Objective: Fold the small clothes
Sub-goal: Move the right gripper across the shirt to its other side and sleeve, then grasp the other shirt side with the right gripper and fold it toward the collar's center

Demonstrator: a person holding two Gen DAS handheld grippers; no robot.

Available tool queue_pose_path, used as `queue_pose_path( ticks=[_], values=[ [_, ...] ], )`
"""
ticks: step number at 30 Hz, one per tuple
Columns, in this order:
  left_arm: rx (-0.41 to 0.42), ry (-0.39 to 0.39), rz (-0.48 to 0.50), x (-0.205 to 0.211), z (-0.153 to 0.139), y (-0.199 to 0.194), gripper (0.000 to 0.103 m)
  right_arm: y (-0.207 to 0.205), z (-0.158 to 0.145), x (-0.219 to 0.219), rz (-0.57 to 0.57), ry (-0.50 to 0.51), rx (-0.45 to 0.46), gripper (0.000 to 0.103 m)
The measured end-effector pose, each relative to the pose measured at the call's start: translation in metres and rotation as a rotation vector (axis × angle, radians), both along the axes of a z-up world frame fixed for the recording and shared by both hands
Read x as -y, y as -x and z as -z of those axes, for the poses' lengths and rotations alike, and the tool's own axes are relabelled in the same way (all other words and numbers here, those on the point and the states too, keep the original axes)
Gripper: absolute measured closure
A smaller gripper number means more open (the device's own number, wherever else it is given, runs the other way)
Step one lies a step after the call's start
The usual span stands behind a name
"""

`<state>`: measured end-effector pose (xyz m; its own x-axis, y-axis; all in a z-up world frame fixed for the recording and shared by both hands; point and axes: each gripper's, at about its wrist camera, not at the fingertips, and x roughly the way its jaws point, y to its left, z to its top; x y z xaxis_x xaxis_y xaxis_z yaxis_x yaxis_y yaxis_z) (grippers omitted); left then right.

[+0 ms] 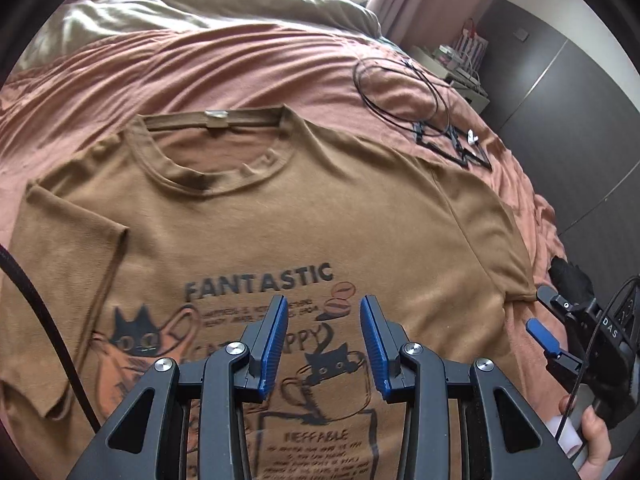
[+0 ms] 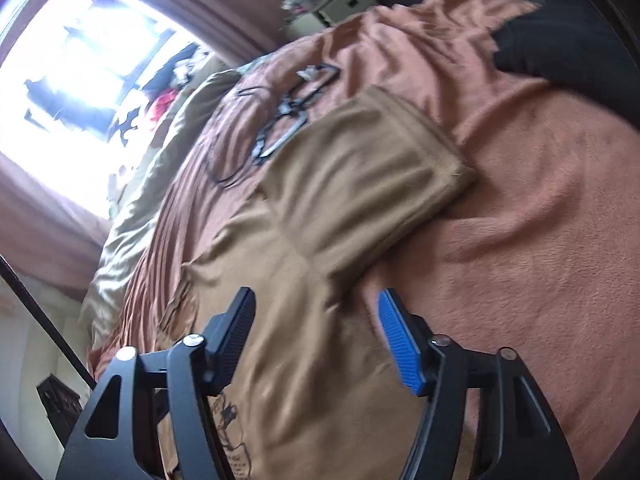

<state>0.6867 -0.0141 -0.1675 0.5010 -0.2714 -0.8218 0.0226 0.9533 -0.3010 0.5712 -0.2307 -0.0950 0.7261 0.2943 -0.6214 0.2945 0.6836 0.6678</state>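
So the brown t-shirt (image 1: 280,216) lies flat, print up, on the bed (image 1: 240,68) under both tongs, left gripper (image 1: 324,344) and right gripper (image 2: 316,340) wide open and empty, so next I'd grab that right sleeve (image 2: 360,176) to fold inward.

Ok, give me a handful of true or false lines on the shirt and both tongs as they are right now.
1. The brown T-shirt lies print side up on the bed cover. True.
2. The left tongs are clamped on the collar. False: they are open above the chest print.
3. The right tongs are open, with nothing gripped. True.
4. The shirt's right-hand sleeve is already folded onto the chest. False: it lies spread out sideways.
5. A black cable lies on the cover beyond the shirt. True.
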Motion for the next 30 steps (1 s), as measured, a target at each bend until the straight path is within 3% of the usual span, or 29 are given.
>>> queue_pose_path(
  ticks=[7, 13, 16, 18, 20, 25, 30],
  values=[
    [-0.023, 0.019, 0.038, 0.025, 0.027, -0.013, 0.063, -0.004, 0.012, 0.013, 0.121, -0.077, -0.012, 0.049],
    [-0.023, 0.022, 0.060, 0.034, 0.037, -0.023, 0.063, -0.018, 0.021, 0.012, 0.133, -0.084, -0.004, 0.063],
    [-0.022, 0.028, 0.069, 0.037, 0.041, -0.026, 0.063, -0.015, 0.029, 0.019, 0.161, -0.121, 0.013, 0.075],
    [-0.017, 0.033, 0.071, 0.038, 0.043, -0.028, 0.063, -0.015, 0.032, 0.023, 0.161, -0.139, 0.037, 0.091],
    [-0.012, 0.037, 0.074, 0.038, 0.043, -0.027, 0.063, -0.012, 0.027, 0.019, 0.143, -0.152, 0.079, 0.101],
    [-0.007, 0.020, 0.081, 0.033, 0.040, -0.022, 0.063, -0.003, 0.005, 0.006, 0.105, -0.145, 0.168, 0.101],
    [-0.005, 0.010, 0.068, 0.020, 0.035, -0.017, 0.063, 0.001, -0.007, -0.008, 0.029, -0.131, 0.202, 0.101]
  ],
)
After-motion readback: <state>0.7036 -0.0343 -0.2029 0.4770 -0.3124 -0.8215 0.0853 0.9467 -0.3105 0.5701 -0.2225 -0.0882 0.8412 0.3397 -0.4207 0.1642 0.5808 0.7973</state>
